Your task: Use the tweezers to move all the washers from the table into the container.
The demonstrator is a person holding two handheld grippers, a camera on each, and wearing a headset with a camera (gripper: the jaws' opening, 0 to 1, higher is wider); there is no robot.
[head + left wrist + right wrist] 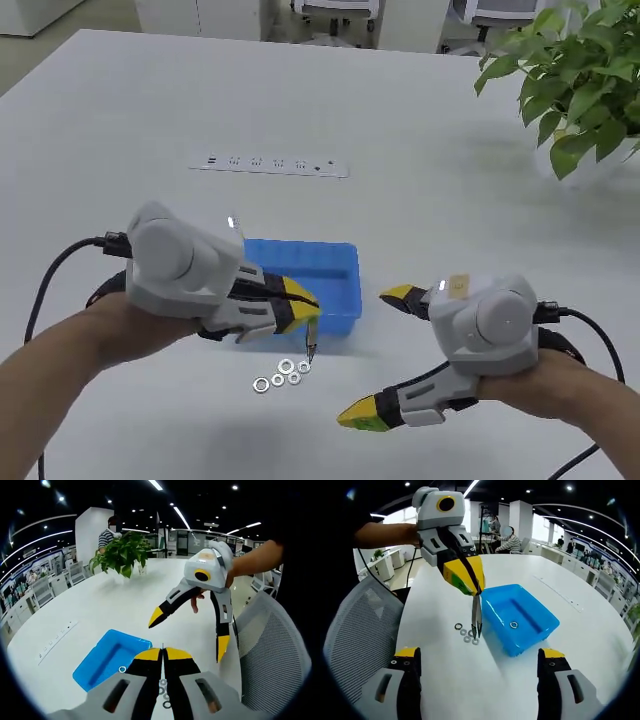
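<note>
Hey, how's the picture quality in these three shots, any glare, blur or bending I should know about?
Head view: soft even light, faint shadows on the table, washers sharp, no glare. Left gripper view: strong fisheye bend, ceiling lights glare against a dark ceiling. Right gripper view: same bend, yet the tweezers and blue container look crisp.

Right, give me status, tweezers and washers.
Left gripper shut on tweezers, tips at the washers on the table. Right gripper open, empty. One washer in the container. Nothing in the way.
</note>
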